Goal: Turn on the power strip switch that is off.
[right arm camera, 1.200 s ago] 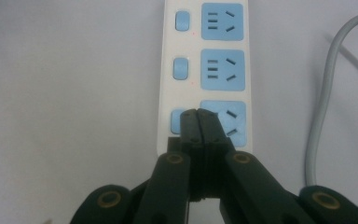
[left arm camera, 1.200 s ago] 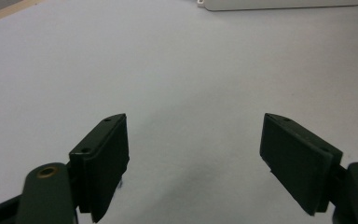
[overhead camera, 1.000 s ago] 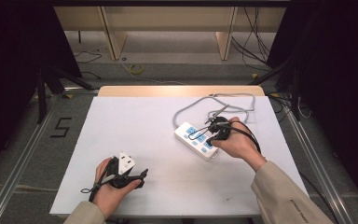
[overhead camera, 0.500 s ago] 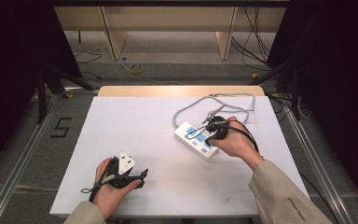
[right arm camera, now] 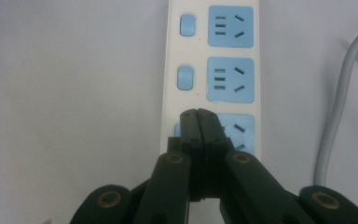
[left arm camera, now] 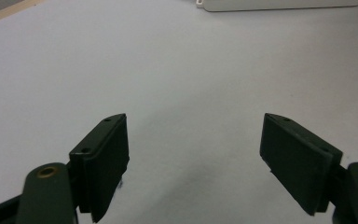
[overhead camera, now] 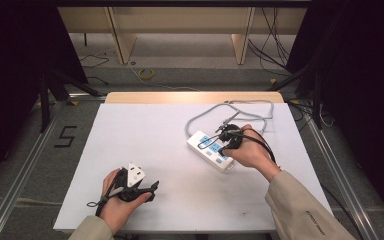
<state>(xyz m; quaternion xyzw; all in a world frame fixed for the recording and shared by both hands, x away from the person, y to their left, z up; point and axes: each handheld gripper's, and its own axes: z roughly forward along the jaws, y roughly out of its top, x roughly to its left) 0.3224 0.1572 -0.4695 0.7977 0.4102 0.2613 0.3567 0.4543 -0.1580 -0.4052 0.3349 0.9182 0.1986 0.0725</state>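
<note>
The white power strip [overhead camera: 211, 150] lies flat on the white table [overhead camera: 145, 145], slantwise, straight under my right gripper [overhead camera: 225, 142] and well off to the far right of my left gripper [overhead camera: 137, 187]. In the right gripper view the strip [right arm camera: 170, 60] runs away from my jaws: two blue socket faces with a small blue switch [right arm camera: 186, 77] beside each lie ahead of the tips, and the nearest socket [right arm camera: 237, 128] is partly covered by them. My right gripper [right arm camera: 198, 122] is clenched, the two pads pressed flat against each other with nothing between them, and the joined tips sit at the spot of the nearest switch (whether they actually press on it I cannot tell). The strip's grey cable [overhead camera: 230, 107] loops on the table beyond that gripper, and a length of it [right arm camera: 338, 102] runs down its right side. My right hand [overhead camera: 247, 152] rests just behind the strip. My left hand [overhead camera: 120, 200] lies near the table's near edge, holding the left gripper low with its grey three-cornered plate [overhead camera: 134, 174] on top; in the left gripper view it [left arm camera: 193, 154] is released, jaws spread wide over bare table, the strip's edge [left arm camera: 279, 4] far ahead.
</note>
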